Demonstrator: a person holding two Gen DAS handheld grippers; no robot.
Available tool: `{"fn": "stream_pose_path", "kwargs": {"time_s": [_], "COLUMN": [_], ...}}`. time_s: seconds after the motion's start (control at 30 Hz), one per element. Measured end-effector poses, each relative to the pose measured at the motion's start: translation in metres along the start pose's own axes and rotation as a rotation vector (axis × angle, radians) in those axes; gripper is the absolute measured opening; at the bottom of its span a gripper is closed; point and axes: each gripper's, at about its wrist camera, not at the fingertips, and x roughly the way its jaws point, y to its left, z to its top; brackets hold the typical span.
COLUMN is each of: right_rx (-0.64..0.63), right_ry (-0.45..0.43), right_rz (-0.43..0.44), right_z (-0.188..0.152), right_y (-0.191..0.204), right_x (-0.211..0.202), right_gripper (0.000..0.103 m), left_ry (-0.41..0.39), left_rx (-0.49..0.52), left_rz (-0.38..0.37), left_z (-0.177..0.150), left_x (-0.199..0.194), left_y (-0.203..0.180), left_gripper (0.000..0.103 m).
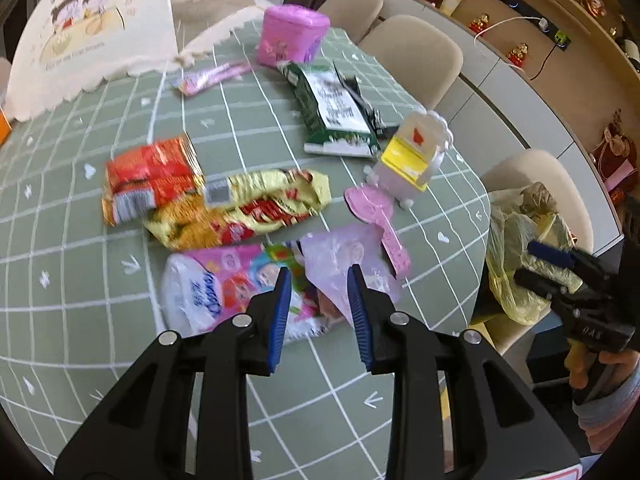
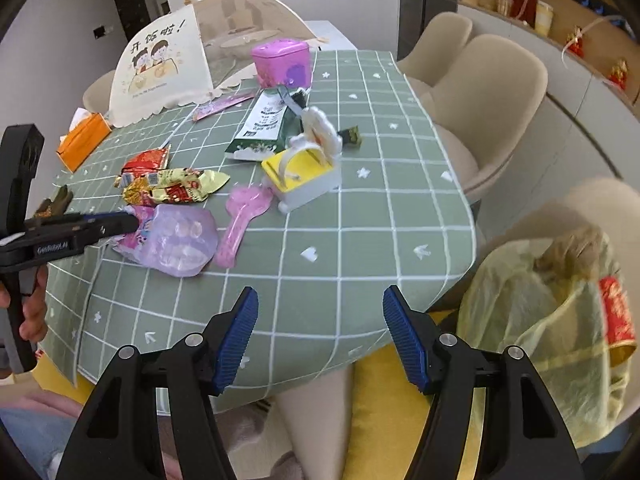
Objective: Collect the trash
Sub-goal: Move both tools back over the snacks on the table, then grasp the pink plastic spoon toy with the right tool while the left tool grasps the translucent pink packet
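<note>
Left hand-held gripper (image 1: pixel 316 276) poised over the nearest wrappers.
Its jaws stand apart and empty, just above the pink wrapper (image 1: pixel 224 280) lying crosswise on the worktop (image 1: pixel 340 380); the right hand-held gripper (image 2: pixel 316 300), wide apart, sits farther off near the yellow bag (image 2: pixel 540 320).

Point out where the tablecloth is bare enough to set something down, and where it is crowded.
Bare cloth: the near right corner of the table, between the pink scoop and the edge by the yellow bag; also the far right strip past the white-and-yellow box. Crowded: the left-centre, where the wrappers overlap beneath the left gripper.
</note>
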Motion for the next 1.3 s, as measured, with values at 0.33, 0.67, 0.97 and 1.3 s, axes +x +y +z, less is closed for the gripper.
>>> {"fn": "stream_pose_path", "kwargs": {"time_s": [0.33,0.67,0.97,1.3], "right_rx": [-0.015,-0.028,0.000,0.041], "right_ry": [-0.027,0.002,-0.024,-0.067], "right_rz": [0.093,-0.033,0.009,-0.043], "right_z": [0.033,0.068,0.074,0.050], "right_y": [0.057,0.075,0.070,0.037], "right_x": [0.060,0.123,0.097,0.049], "right_gripper": [0.048,0.048,0.042,0.042], "left_ry": [0.022,0.037,0.018,0.087], "left_rx": [-0.142,-0.174,-0.186,-0.020], "left_rz": [0.016,0.024,-0.026,-0.185], "left_z": [-0.008,-0.027,-0.007,0.009], "left_x": [-0.022,-0.035,-0.025,0.009], "left_y": [0.065,0.111,0.125,0.059], "left_gripper": [0.028,0.028,0.031,0.032]}}
